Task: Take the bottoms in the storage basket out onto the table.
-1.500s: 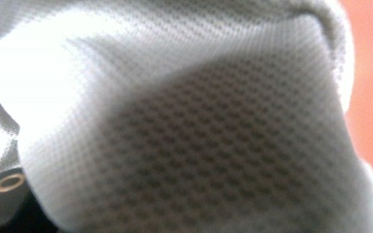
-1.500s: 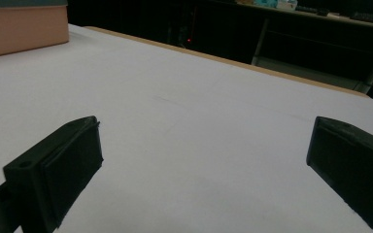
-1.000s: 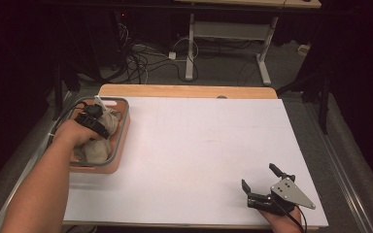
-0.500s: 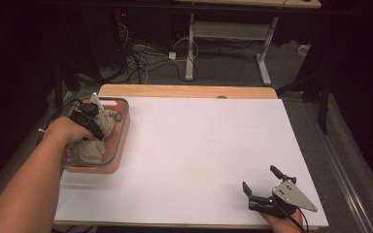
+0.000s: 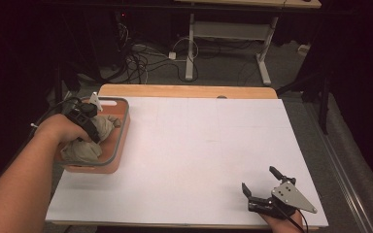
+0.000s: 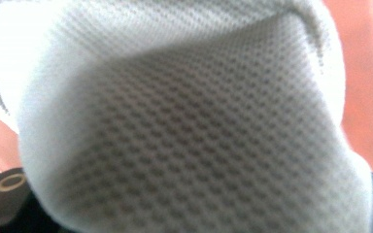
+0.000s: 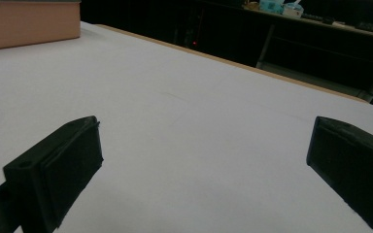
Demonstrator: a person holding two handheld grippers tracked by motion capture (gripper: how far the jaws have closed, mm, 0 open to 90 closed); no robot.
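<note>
Inside the orange tray (image 5: 121, 141), the left gripper (image 5: 88, 127) is pressing into beige cloth (image 5: 85, 149) (grip unreadable), while the right gripper (image 5: 262, 187) is resting wide apart.

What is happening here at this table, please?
A person works with a gripper in each hand. The left gripper reaches down into an orange tray at the table's left edge, right at a crumpled beige mesh cloth. Whether its jaws have closed on the cloth cannot be told. The right gripper rests at the near right corner of the white table, jaws wide open and holding nothing.
</note>
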